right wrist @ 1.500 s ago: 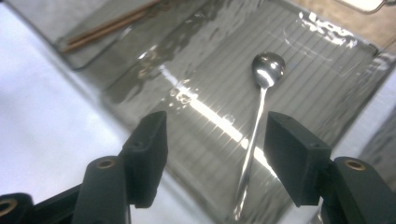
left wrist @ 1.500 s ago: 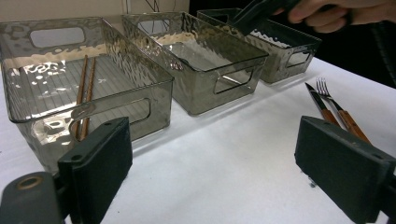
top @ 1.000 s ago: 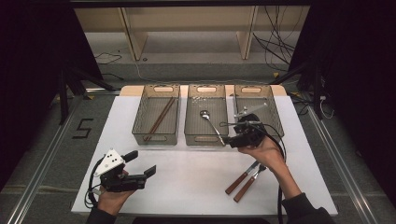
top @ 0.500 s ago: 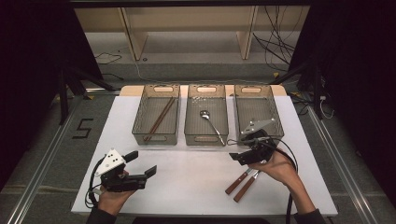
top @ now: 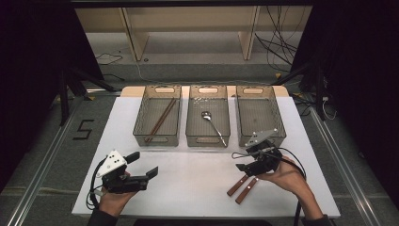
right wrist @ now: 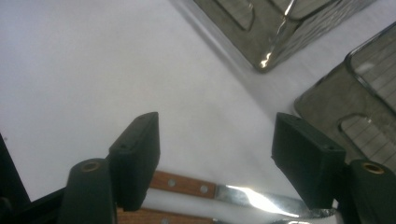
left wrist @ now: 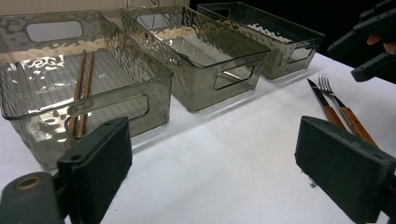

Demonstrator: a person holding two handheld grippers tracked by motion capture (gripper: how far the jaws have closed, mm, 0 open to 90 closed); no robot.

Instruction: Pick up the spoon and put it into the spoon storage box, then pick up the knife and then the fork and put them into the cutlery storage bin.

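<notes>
Right gripper view: right gripper (right wrist: 217, 158) jaws were spread and had just been closing a little, nothing pinched. One knife (right wrist: 219, 190) lay on the table just below and between the pads, wooden handle under the one pad, blade running toward the other, no contact visible. One fork's (left wrist: 343, 109) handle sat just beside the knife, on its side away from the bins.

Left gripper view: left gripper (left wrist: 243, 161) jaws were spread wide, empty, only white table (top: 188, 174) between them. Knife and fork sat well off from these jaws, near the right gripper.

Count, high view: two grippers, one per hand; three clear bins in a row beyond the knife. Nearest bin (top: 260, 113) to the knife looked empty, middle bin (top: 208, 117) held one spoon (top: 212, 124), farthest bin (top: 157, 117) held one pair of chopsticks (top: 160, 120). Knife was on the open table in front of the nearest bin, apart from it. Left gripper rested well away from the knife, across the table in front of the farthest bin.
</notes>
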